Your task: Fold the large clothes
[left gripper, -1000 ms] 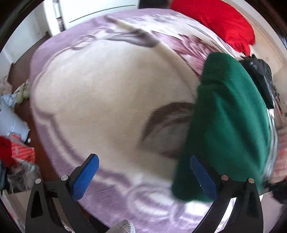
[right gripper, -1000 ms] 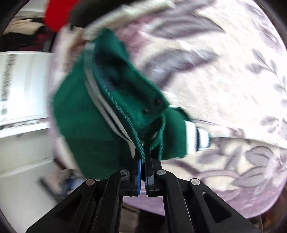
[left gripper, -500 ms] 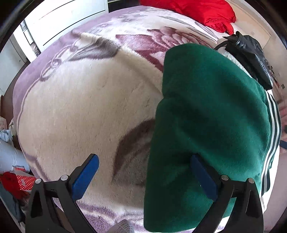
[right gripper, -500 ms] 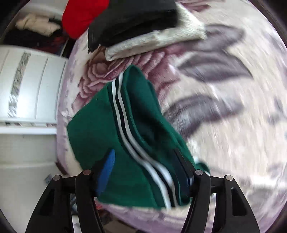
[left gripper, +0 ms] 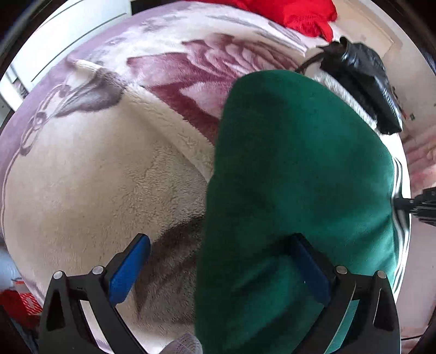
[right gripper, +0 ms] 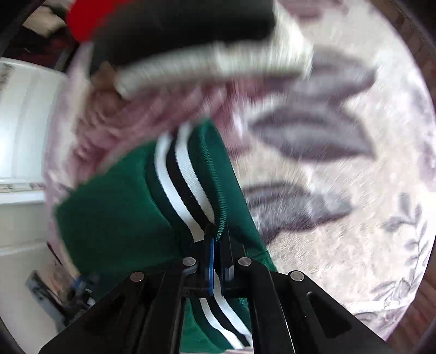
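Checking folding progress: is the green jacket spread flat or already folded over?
Folded. The green jacket lies as a compact doubled bundle on the blanket, layers stacked at its striped zipper edge, where the right claw is shut.

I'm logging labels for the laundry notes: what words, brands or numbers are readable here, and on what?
None can be read.
Green jacket: stripes and a zip, no lettering visible.
Red-and-white package at the left wrist view's edge: too small and blurred to read.

A bed is covered by a plush cream-and-lilac floral blanket (left gripper: pixel 90 168). Directly on it are laid a folded green fleece jacket (left gripper: pixel 294 174), a black bag (left gripper: pixel 365 81) and a red garment (left gripper: pixel 297 13).
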